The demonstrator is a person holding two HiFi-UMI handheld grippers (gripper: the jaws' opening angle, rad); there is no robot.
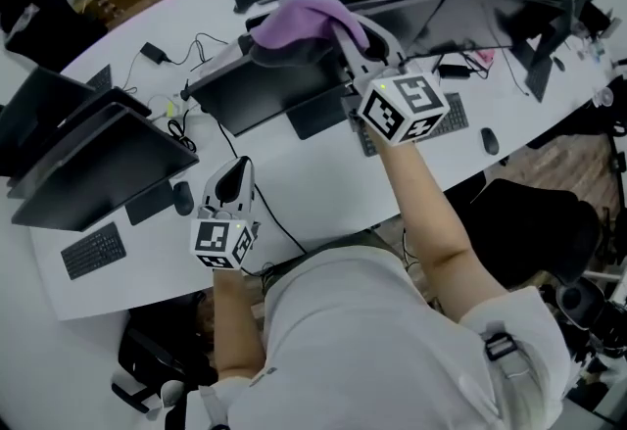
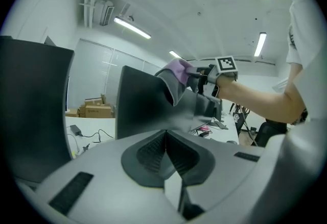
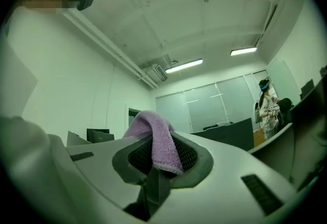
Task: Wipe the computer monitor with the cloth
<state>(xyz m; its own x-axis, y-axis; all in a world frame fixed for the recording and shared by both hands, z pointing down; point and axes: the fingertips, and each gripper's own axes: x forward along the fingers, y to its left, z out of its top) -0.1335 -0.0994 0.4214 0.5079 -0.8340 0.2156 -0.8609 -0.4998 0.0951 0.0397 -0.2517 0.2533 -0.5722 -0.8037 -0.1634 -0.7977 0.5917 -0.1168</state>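
The right gripper (image 1: 345, 38) is clamped on the purple cloth (image 1: 299, 19), which is draped over the top edge of the middle monitor (image 1: 260, 95). The screen stretches away to its left. The left gripper (image 1: 238, 173), jaws together on nothing, hangs well apart near the desk's (image 1: 323, 193) front edge.

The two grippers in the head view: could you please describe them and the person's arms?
The left gripper and right gripper have pale grey moulded bodies, with dark ribbed lining inside the jaws. Each carries a white cube with black square markers. The forearms are bare; the person wears a white short-sleeved shirt.
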